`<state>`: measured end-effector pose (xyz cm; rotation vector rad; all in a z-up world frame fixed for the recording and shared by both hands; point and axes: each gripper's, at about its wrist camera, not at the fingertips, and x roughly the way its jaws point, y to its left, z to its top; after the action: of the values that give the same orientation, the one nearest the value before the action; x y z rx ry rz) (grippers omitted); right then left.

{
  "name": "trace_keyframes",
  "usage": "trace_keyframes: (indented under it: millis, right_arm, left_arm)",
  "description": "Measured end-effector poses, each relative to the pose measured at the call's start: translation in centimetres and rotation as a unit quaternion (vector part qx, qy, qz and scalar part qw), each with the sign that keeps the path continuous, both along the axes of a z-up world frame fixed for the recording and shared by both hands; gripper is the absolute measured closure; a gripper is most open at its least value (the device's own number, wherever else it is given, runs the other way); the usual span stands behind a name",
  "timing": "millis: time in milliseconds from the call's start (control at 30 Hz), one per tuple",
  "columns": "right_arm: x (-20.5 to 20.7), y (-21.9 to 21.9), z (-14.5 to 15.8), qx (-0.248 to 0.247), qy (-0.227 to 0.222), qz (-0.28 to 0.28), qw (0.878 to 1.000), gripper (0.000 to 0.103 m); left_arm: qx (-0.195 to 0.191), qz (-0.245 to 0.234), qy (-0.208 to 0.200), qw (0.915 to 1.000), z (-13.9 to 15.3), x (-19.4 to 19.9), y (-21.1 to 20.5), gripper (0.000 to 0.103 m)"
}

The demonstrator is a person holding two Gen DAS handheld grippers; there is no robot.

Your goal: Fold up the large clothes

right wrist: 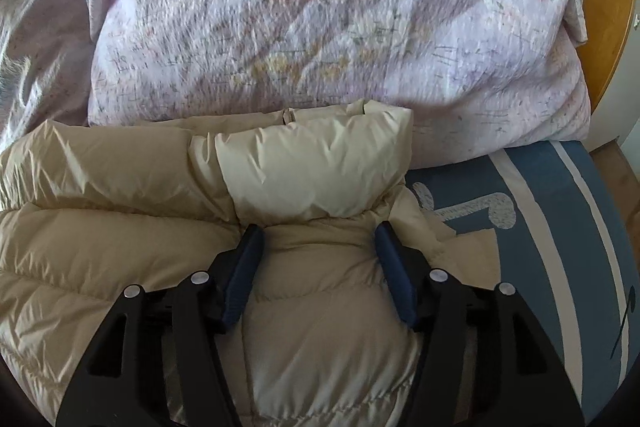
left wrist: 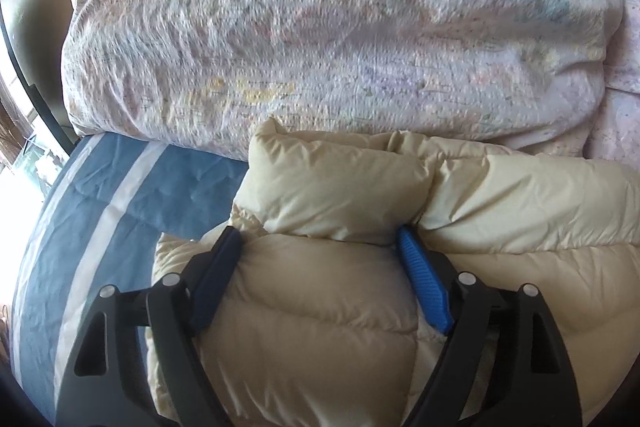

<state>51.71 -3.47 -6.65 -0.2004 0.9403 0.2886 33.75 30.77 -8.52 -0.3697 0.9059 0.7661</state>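
A cream puffy down jacket [left wrist: 500, 195] lies on a bed and also shows in the right wrist view [right wrist: 100, 195]. My left gripper [left wrist: 318, 239] has its blue fingers [left wrist: 420, 279] spread wide around a thick fold of the jacket's left end, pressing into the padding. My right gripper [right wrist: 318, 233] likewise has its dark blue fingers [right wrist: 244, 267] wide apart around a thick fold at the jacket's right end. A folded cuff or collar section [right wrist: 316, 167] sits just beyond the right fingertips. The jacket parts under both grippers are hidden.
A bulky floral pink-lilac duvet [left wrist: 320, 27] is piled right behind the jacket, also in the right wrist view [right wrist: 320, 19]. A blue sheet with white stripes [left wrist: 100, 195] covers the bed, also at right [right wrist: 560, 227]. A wooden board [right wrist: 608, 27] stands far right.
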Motion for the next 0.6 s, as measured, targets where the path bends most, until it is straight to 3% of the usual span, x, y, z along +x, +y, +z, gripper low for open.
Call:
trace_keyframes:
  millis: [333, 600]
  right_arm:
    - [0.1, 2.3, -3.5, -0.002, -0.003, 0.000, 1.000, 0.036]
    - [1.0, 2.5, -4.0, -0.002, 0.004, -0.004, 1.000, 0.033]
  left_arm:
    - [-0.021, 0.013, 0.004, 0.9997, -2.5, -0.5, 1.6, 0.014]
    - [-0.030, 0.022, 0.007, 0.9993, -4.4, -0.4, 2.2, 0.010]
